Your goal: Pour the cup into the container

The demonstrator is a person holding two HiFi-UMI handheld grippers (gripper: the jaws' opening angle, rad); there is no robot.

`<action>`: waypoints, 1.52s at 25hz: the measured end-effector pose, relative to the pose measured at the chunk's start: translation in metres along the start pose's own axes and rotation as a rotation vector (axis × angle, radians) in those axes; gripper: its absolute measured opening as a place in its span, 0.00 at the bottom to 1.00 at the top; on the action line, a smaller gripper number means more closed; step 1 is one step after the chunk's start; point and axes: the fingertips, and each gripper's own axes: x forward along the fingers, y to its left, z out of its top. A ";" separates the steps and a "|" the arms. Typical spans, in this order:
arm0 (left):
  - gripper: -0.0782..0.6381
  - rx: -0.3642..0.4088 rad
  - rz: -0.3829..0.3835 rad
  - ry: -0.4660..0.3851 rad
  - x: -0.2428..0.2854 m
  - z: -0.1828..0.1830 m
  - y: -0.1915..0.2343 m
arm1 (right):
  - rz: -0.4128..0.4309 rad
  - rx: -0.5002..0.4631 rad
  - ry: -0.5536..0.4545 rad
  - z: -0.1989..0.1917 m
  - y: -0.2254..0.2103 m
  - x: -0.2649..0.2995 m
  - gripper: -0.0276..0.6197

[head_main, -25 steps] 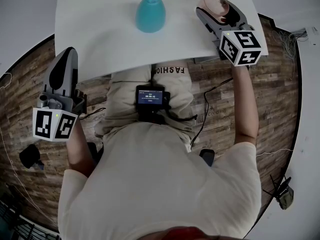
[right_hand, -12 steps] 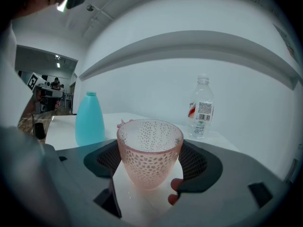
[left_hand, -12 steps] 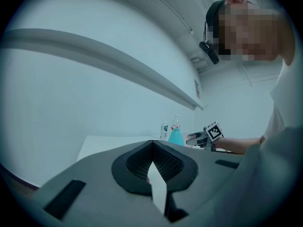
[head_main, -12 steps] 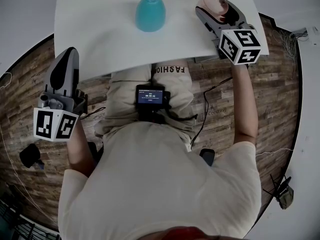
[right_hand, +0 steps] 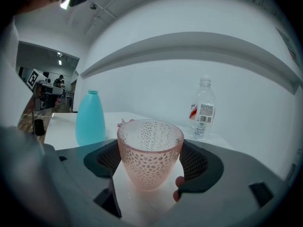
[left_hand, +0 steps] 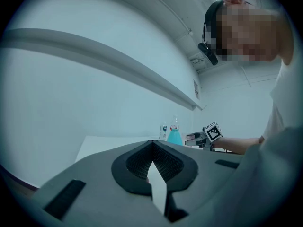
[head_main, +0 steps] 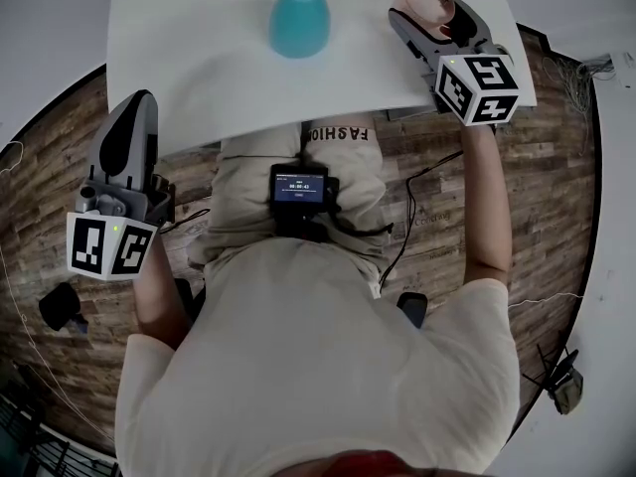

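Over the wood floor point(head_main: 50, 177) beside the white bench point(head_main: 199, 63), the left gripper point(head_main: 132, 107) hung closed and empty. The right gripper point(head_main: 432, 10) clasped the pink dimpled cup point(right_hand: 149, 148), upright at the bench's right end; tilting it slowly over the smooth teal container point(head_main: 299, 25) and its narrow mouth would likely prevent spills

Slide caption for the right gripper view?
Right gripper holds an upright pink dotted cup; teal bottle and clear water bottle stand behind on the table.

Pink dotted cup point(right_hand: 150, 152), turquoise container point(head_main: 299, 20), white table point(head_main: 199, 58).
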 end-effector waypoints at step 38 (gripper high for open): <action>0.12 0.023 -0.035 -0.020 -0.015 -0.011 -0.011 | -0.195 -0.014 -0.291 0.032 0.012 -0.138 0.40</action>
